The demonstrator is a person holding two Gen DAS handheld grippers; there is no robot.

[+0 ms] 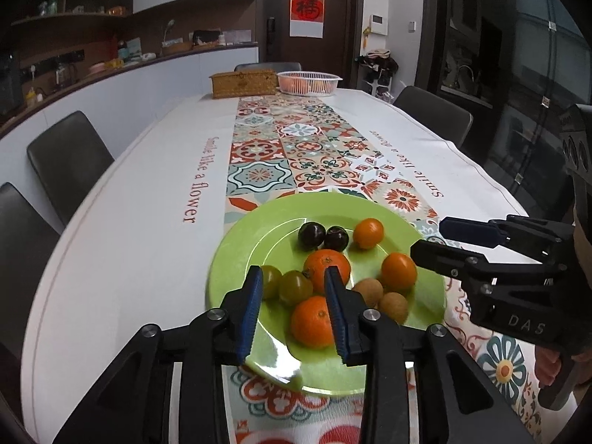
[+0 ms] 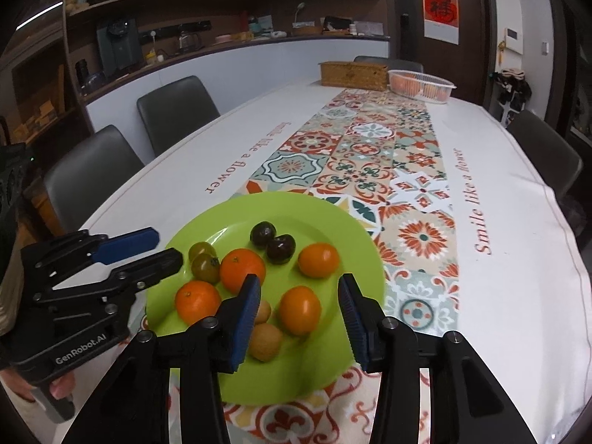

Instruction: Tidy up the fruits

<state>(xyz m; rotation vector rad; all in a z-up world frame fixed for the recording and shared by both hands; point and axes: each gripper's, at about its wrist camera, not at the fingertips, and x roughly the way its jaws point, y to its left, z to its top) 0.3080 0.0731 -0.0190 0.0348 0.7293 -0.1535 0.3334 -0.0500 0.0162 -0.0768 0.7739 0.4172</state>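
Observation:
A green plate on the patterned runner holds several fruits: orange tangerines, two dark plums, two green tomatoes and two brown longans. My left gripper is open and empty above the plate's near side. My right gripper is open and empty over the plate, a tangerine between its fingers below. Each gripper shows in the other's view, the right and the left.
A woven box and a white basket with orange fruit stand at the table's far end. Grey chairs line both sides. The white tablecloth stretches beyond the plate.

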